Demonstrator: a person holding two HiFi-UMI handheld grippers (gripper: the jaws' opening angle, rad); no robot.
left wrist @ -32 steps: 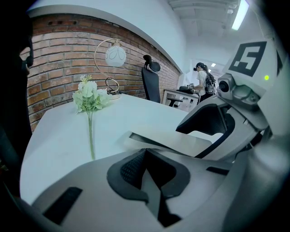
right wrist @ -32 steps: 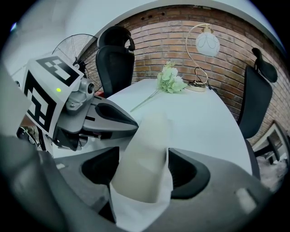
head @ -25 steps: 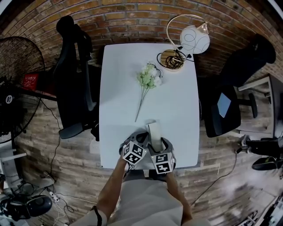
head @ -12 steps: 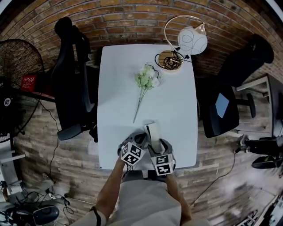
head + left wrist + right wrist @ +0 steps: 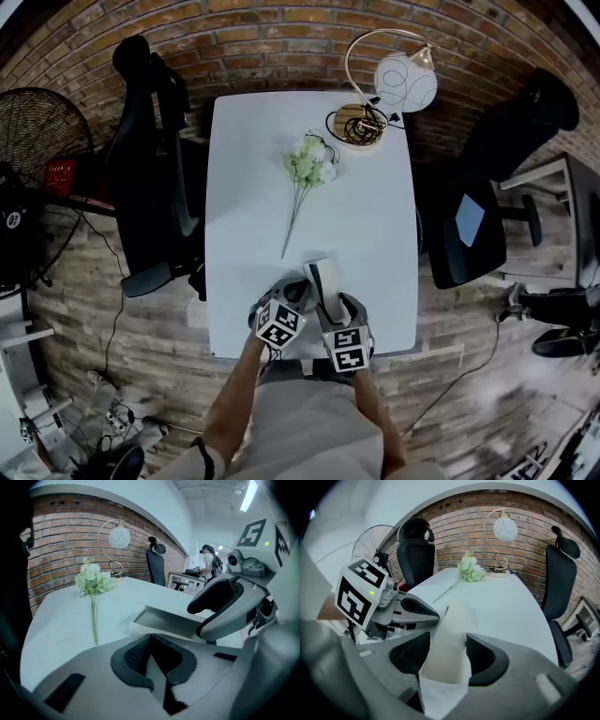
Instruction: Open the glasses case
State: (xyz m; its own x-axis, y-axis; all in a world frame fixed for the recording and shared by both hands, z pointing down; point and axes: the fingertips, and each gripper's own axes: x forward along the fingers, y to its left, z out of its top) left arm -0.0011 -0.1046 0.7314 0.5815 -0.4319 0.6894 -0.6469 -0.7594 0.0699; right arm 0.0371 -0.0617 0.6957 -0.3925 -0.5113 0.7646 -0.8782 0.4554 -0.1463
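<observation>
A white glasses case (image 5: 323, 279) lies near the front edge of the white table (image 5: 375, 206). In the right gripper view the case (image 5: 453, 630) stands lengthwise between the jaws of my right gripper (image 5: 447, 656). The jaws are closing, and the dark pads (image 5: 487, 660) sit close beside its sides. My left gripper (image 5: 300, 292) rests just left of the case. Its pads (image 5: 133, 656) meet at the tips with nothing seen between them. In the left gripper view the case (image 5: 164, 616) shows a raised flap, with the right gripper (image 5: 225, 606) beside it.
A sprig of pale artificial flowers (image 5: 307, 173) lies mid-table. A lamp with a round shade (image 5: 403, 82) stands at the far right corner. Black office chairs (image 5: 155, 159) (image 5: 497, 178) flank the table. A fan (image 5: 37, 141) stands at the left.
Both grippers and the case stay in about the same place at the table's front edge. The head view has shifted slightly.
</observation>
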